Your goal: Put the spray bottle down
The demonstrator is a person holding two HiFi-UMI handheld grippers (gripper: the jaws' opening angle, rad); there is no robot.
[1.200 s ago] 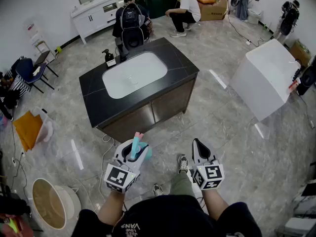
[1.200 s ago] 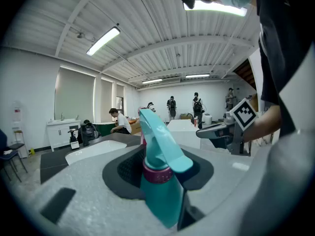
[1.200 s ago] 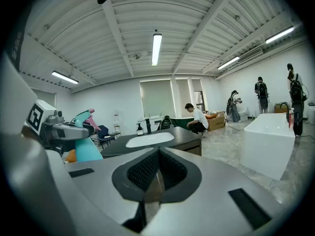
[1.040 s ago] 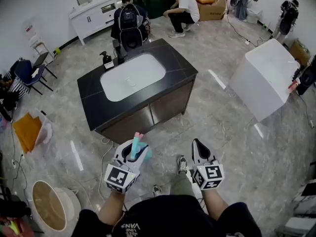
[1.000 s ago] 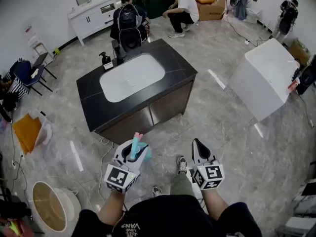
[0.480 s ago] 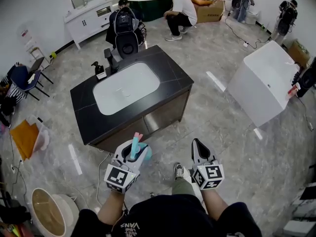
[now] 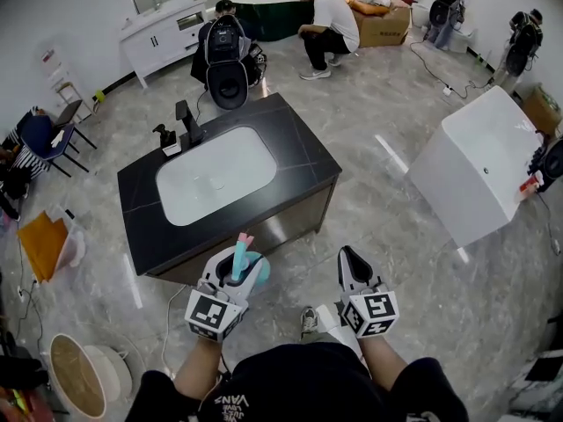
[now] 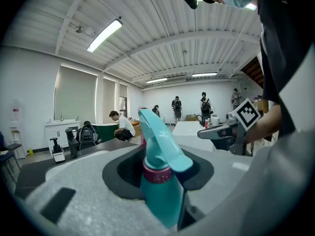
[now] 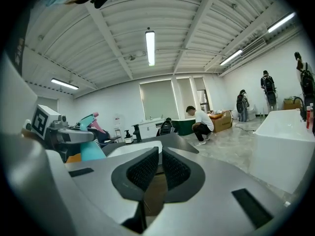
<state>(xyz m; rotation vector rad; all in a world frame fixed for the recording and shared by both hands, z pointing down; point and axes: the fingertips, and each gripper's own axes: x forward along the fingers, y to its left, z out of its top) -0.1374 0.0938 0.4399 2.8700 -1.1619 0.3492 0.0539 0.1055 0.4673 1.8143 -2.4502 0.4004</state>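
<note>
A teal spray bottle (image 7: 244, 257) with a pink nozzle tip stands upright between the jaws of my left gripper (image 7: 236, 275), which is shut on its body. In the left gripper view the bottle (image 8: 160, 181) fills the middle, its trigger head above the pads. My right gripper (image 7: 350, 266) is held level beside it, jaws together with nothing between them; the right gripper view shows its pads (image 9: 145, 168) almost touching. Just ahead of both grippers stands a black counter (image 7: 295, 134) with a white sink basin (image 7: 205, 176).
A black faucet (image 7: 187, 123) and a soap dispenser (image 7: 164, 140) stand at the counter's far left. A white bathtub (image 7: 479, 161) is at the right, a round tub (image 7: 75, 376) at the lower left. People crouch at the back (image 7: 327, 20) by a white cabinet (image 7: 163, 26).
The counter has drawn nearer and slid left in the head view as I walk toward it. Both grippers keep the same pose, the bottle still held.
</note>
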